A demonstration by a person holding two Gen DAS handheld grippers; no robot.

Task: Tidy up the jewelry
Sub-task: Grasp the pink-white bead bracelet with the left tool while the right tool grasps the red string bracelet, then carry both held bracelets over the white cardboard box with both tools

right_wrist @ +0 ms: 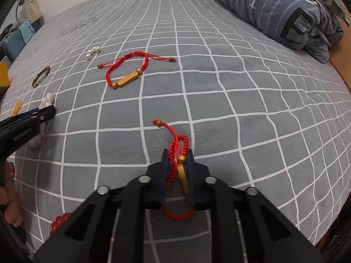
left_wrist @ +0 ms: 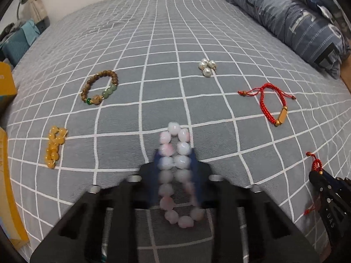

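Large block letters run across the folded blue striped quilt (left_wrist: 291, 19) at the far right of the bed; an "E" reads clearly in the right wrist view, the rest is creased. White print on the side of the left gripper (left_wrist: 174, 153), seen from the right wrist camera, is too small to read, and so are the letters on the right gripper's (right_wrist: 177, 155) arm in the left wrist view.

The bedsheet (left_wrist: 153, 50) is soft grey cloth with a white grid. The left gripper's blue pads are closed on a bracelet of round, glossy pink and white beads (left_wrist: 174, 129), pinching its loop flat; the beads are blurred. The right gripper is clamped on a red braided cord bracelet (right_wrist: 181, 144) with a smooth gold bar, whose tail with a small bead lies on the sheet just ahead.

Farther out lie a second red cord bracelet (right_wrist: 122, 74) with a long gold bar, a cluster of shiny white pearls (left_wrist: 207, 65), a ring of brown wooden beads with a few green ones (left_wrist: 99, 89) at the left, and a bunch of amber yellow beads (left_wrist: 54, 146) near left. Red round beads (right_wrist: 58, 221) show at the near left edge in the right wrist view, beside a person's hand (right_wrist: 9, 199)
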